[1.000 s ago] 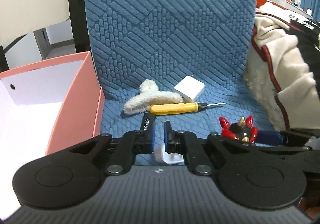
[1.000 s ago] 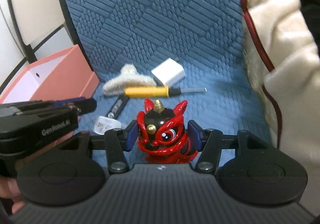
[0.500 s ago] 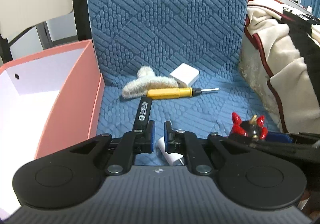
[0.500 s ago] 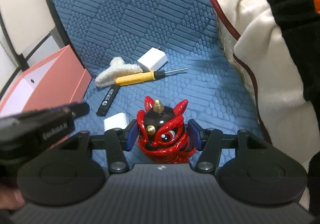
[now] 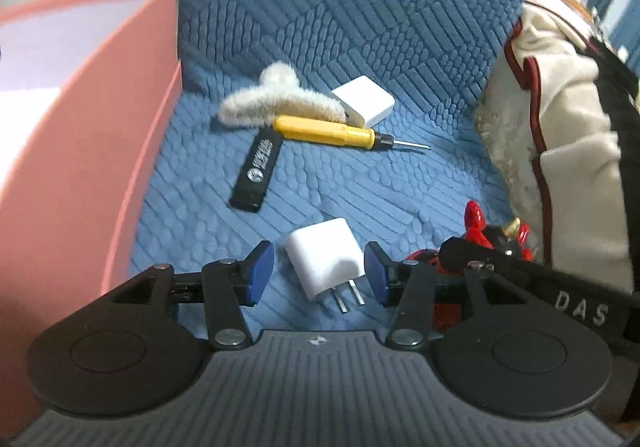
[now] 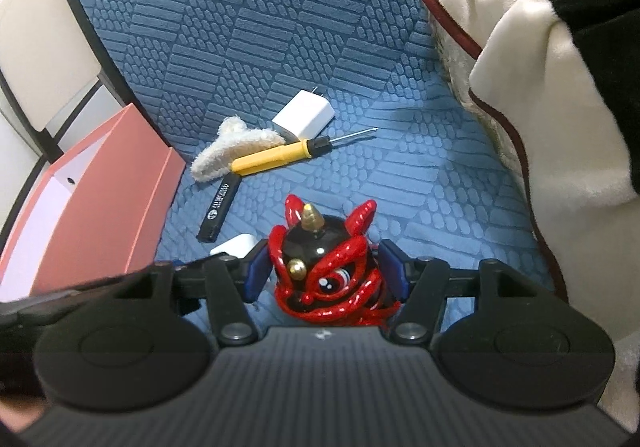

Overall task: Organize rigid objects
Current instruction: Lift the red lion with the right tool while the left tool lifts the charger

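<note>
A white plug charger (image 5: 322,261) lies on the blue quilted seat (image 5: 360,27), prongs toward the camera. My left gripper (image 5: 317,273) straddles it with jaws opening and a gap at each pad. In the right wrist view the same charger (image 6: 234,247) peeks out behind a finger. A red and black lion figurine (image 6: 324,267) stands upright between the blue pads of my right gripper (image 6: 325,273). Those pads sit against its sides while the jaws ease open. The figurine (image 5: 476,223) also shows at the right of the left wrist view.
Farther back lie a black USB stick (image 5: 258,169), a yellow screwdriver (image 5: 324,129), a fluffy white hair clip (image 5: 276,101) and a second white charger (image 5: 366,103). An open pink box (image 5: 100,127) stands left. A cream garment (image 5: 560,127) is heaped on the right.
My left gripper has gone from shut to open and sunk toward the seat, so the near charger now lies between its fingers. The right gripper rolled slightly with the figurine between its pads.
</note>
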Demonstrator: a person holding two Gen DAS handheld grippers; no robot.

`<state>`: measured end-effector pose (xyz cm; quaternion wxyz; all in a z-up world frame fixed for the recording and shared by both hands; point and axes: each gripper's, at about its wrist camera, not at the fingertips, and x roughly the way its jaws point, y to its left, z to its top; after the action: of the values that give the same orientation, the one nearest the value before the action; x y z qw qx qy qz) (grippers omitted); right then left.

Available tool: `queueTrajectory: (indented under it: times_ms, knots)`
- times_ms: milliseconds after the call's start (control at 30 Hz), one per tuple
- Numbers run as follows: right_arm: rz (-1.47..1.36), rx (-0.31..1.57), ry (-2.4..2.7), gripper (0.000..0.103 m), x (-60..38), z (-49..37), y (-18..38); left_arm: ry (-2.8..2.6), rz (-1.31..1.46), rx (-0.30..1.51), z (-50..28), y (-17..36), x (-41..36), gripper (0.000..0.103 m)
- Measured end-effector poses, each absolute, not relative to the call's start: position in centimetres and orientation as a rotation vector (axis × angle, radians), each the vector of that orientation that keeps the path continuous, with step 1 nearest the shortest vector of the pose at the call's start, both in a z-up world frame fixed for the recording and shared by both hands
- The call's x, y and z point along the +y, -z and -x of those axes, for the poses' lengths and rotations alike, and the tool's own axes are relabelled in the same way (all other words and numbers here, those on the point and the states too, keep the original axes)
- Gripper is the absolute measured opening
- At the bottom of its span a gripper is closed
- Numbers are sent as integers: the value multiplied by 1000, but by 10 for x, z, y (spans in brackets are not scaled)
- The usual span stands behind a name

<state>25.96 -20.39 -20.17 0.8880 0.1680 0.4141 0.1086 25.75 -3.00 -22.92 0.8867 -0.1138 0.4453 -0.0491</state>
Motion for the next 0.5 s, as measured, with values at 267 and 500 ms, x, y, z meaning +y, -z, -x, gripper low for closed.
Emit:
queueTrajectory:
  times_ms: [267,500]
  knots:
    - [-338,865,-210,60,-206,-259,198,74,278,952,-267,236,-38,56]
    - [-375,855,-142,59,-219,-259,197,23,265,958,-273,242,-46,57]
